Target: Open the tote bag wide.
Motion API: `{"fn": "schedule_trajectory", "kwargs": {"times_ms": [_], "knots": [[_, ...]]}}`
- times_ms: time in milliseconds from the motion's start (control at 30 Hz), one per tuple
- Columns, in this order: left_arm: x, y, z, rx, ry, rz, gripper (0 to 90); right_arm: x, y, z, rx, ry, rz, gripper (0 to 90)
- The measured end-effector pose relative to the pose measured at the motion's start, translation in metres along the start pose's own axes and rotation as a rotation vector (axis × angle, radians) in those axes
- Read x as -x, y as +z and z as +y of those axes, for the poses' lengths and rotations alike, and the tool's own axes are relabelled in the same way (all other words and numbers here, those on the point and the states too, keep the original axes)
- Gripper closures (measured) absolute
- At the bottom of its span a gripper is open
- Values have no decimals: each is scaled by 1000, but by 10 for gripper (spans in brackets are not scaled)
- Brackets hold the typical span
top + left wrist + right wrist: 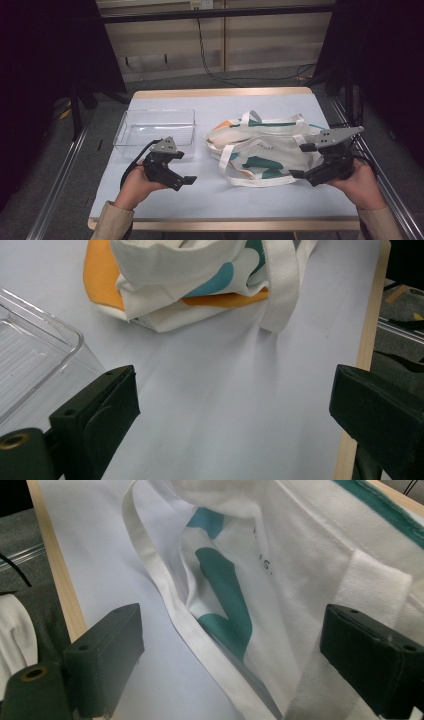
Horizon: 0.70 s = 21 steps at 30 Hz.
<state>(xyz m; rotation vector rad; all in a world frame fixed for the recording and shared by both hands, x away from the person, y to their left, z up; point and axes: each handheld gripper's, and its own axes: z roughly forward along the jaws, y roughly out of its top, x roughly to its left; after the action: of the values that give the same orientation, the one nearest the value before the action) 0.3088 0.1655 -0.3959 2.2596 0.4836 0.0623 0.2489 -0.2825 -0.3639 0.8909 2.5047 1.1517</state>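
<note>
Although the white canvas tote bag printed with green, teal and orange shapes [265, 147] lies crumpled and half folded on the pale blue table top [210, 197], nothing has yet taken hold of it, so the work looks to be at its very start. The bag sits just ahead of the right gripper [300, 161], whose jaws stand wide apart with nothing pinched between them; in the right gripper view its white webbing handle [165, 587] runs up between the two black jaws, with the green print [225, 600] just beyond it, close but not pressed by either pad. From the left gripper [186, 167] the bag is farther off, ahead and toward its right-hand jaw, with bare table in between; these jaws too are spread wide and hold nothing. On the other side of the left gripper, just beside its left-hand jaw, stands the clear rectangular plastic bin [155, 131], which looks empty in the high view. Judging by this layout, picking up, straightening or folding the bag, and perhaps moving it to the bin, is all left to do; the likely first grasp is by the right gripper at the handle or the near edge of the cloth.
</note>
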Motion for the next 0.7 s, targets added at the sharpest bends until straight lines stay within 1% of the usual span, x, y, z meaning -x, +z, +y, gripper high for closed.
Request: {"fn": "schedule_trajectory", "kwargs": {"times_ms": [33,133,167,200,333,367,500,533,567,633,700], "knots": [[0,0,0,-8,-1,4,58,2,-1,0,5,-6,-9,97],[1,1,1,-8,1,3,59,3,-3,-1,9,-2,-8,97],[1,1,1,-10,-1,4,58,5,-5,-2,14,6,-19,98],[2,1,1,-11,-4,6,58,5,-5,-2,14,6,-19,98],[1,3,2,-21,9,-1,58,8,-9,-2,28,12,-25,100],[1,3,3,-20,0,-1,58,10,-9,-2,29,10,-31,99],[0,6,3,-31,-2,-1,59,13,-9,-2,25,14,-45,99],[1,6,3,-36,0,1,59,15,-10,-1,28,16,-47,99],[0,6,4,-48,12,2,59,15,-10,-1,28,16,-47,99],[0,7,4,-40,15,1,59,16,-10,-1,28,10,-51,99],[0,7,4,-32,7,0,60,17,-10,0,28,13,-59,99]]}}
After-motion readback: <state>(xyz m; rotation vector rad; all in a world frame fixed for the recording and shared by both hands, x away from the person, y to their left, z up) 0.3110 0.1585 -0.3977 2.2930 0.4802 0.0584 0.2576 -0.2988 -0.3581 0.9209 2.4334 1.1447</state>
